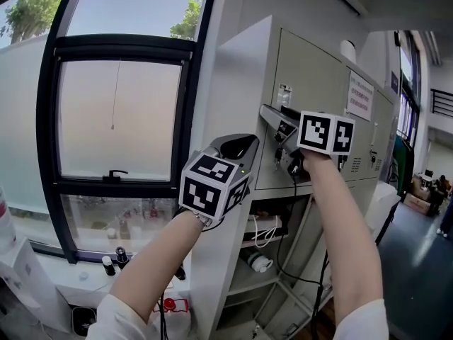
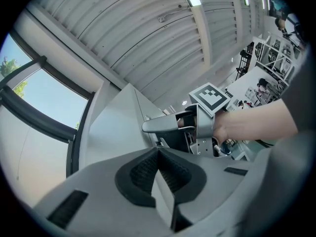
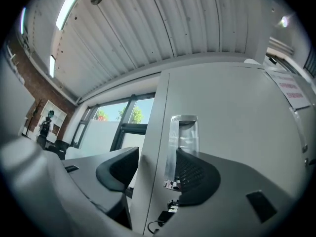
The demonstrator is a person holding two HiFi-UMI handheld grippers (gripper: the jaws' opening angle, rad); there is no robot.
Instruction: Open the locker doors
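Straddling the handle (image 3: 181,142) and edge of the closed locker door (image 3: 232,122) with jaws wide apart, clamping nothing, the right hand-held gripper (image 3: 157,171) is being exposed to sliding off if pulled unclosed, while the left hand-held gripper (image 2: 159,174) is being held nearby, shut and empty.

Matt pale-grey painted metal locker door (image 3: 232,117), glossy clear handle (image 3: 181,139), ribbed black pads (image 3: 197,176).
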